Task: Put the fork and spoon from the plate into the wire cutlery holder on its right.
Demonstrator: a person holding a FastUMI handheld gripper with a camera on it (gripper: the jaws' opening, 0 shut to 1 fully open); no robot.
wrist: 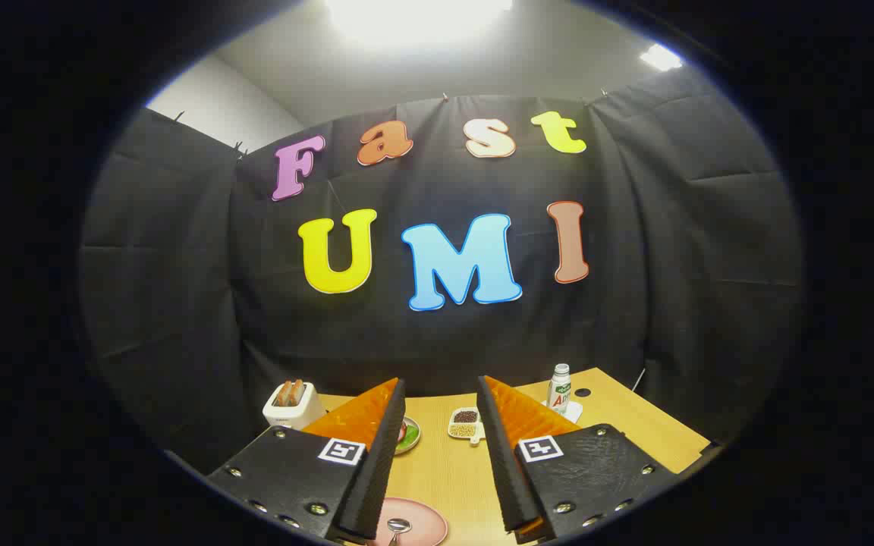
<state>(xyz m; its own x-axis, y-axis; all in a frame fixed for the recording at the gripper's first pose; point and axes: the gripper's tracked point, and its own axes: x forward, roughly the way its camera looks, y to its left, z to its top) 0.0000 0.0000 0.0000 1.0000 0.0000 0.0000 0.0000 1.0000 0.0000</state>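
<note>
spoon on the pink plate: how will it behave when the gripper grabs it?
The shiny metal spoon looks stiff and probably slippery against the pads. Its rounded bowl lies on the smooth pink plate, so it may skid or pivot when nudged. The open gripper has not reached it.

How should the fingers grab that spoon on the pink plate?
Probably by the handle, coming down from above. The spoon lies on the pink plate with its bowl pointing away toward the table; the handle runs back under the open gripper, mostly hidden. A thin handle fits between the fingers better than the rounded bowl.

One plate, one spoon, one toaster.
</note>
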